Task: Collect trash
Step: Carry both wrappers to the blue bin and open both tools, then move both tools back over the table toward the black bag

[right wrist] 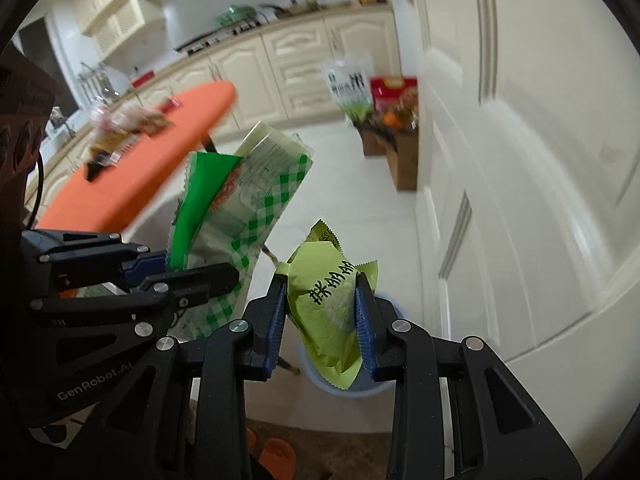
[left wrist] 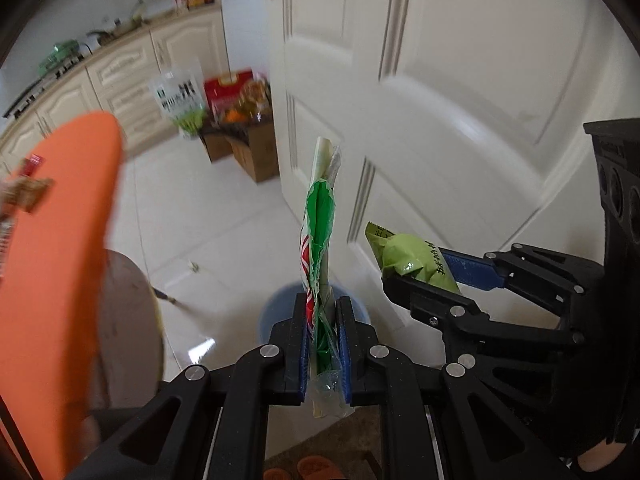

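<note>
A kitchen with a pale, glossy tiled floor (left wrist: 224,216) and a white panelled door (left wrist: 440,100) on the right, its raised mouldings smooth and painted. An orange table (right wrist: 132,184), rounded at its far edge and matte, stands to the left; some crumpled wrappers (right wrist: 120,128) lie near its left edge, likely trash not yet collected.

Below both grippers, on the floor close to the door, sits a round pale-blue bin (right wrist: 396,316), mostly hidden behind the held items. Both grippers tilt downward above it, which suggests the wrappers are being carried there for dropping.

The left gripper (left wrist: 323,344) is pinched tight on a long, flat wrapper (right wrist: 240,216): thin crinkly plastic, green-and-white checked with a solid green flap and a red-striped edge. Seen edge-on from its own camera, it stands upright like a blade.

The right gripper (right wrist: 320,320), just beside the left, is clamped on a smaller lime-green packet (right wrist: 332,304), puffy and creased, with serrated ends and black printed characters. Its blue ribbed pads (right wrist: 276,320) press into both sides.
</note>
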A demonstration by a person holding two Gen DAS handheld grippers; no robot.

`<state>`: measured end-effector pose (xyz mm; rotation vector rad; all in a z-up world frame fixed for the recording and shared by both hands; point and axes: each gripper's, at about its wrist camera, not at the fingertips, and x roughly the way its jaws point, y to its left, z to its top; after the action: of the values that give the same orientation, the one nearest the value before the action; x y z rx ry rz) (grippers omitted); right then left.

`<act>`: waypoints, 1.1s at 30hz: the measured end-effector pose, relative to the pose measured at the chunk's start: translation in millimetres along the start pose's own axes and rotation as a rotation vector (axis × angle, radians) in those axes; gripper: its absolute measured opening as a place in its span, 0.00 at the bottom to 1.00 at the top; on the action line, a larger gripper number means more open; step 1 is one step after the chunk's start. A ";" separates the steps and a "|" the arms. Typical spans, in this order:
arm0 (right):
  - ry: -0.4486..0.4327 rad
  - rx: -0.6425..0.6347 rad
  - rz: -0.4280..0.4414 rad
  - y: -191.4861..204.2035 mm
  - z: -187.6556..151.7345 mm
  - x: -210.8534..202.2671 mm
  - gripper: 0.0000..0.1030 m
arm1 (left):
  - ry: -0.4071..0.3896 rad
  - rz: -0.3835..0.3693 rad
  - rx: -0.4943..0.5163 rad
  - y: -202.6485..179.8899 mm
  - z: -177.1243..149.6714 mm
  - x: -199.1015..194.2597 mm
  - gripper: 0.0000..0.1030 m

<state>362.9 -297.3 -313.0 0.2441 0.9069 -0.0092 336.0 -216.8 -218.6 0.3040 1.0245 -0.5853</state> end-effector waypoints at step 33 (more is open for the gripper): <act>0.037 0.080 0.027 -17.3 -14.9 21.3 0.52 | -0.071 0.133 -0.009 -30.3 1.6 -31.1 0.54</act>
<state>362.6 -308.9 -342.0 0.3323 0.9405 -0.0158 307.3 -232.4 -189.9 0.3387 0.9308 -0.4685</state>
